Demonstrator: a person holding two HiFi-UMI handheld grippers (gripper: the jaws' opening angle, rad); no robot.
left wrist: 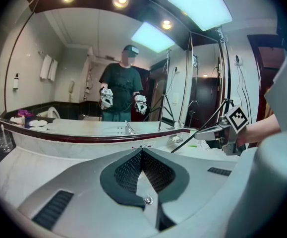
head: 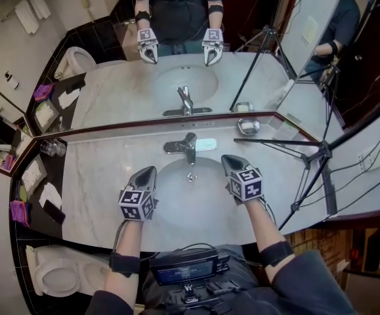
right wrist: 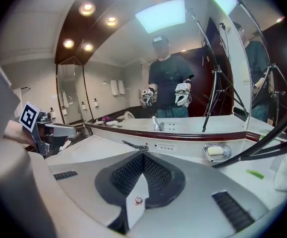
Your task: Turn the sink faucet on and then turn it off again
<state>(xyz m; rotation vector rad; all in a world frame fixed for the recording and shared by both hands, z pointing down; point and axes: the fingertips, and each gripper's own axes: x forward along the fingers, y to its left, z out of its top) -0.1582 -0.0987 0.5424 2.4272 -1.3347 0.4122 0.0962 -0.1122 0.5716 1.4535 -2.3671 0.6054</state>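
Your left gripper (head: 149, 172), lower left of centre: jaws closed, empty, angled down. Your right gripper (head: 229, 161), lower right: likewise. Faucet (head: 188, 147): centre frame, between both, touching neither. Marble counter (head: 98, 169); mirror (head: 111, 77) above; tripod (head: 311, 163) at right.

I'm looking at the chrome faucet (head: 184, 147), which is sitting at the back rim of the white oval sink basin (head: 199, 202), just below the mirror ledge. Its spout is reaching out over the basin toward the small metal drain (head: 190, 176). In the right gripper view the faucet (right wrist: 135, 146) is showing as a thin, low, nearly level shape. I'm not making out whether water is flowing.
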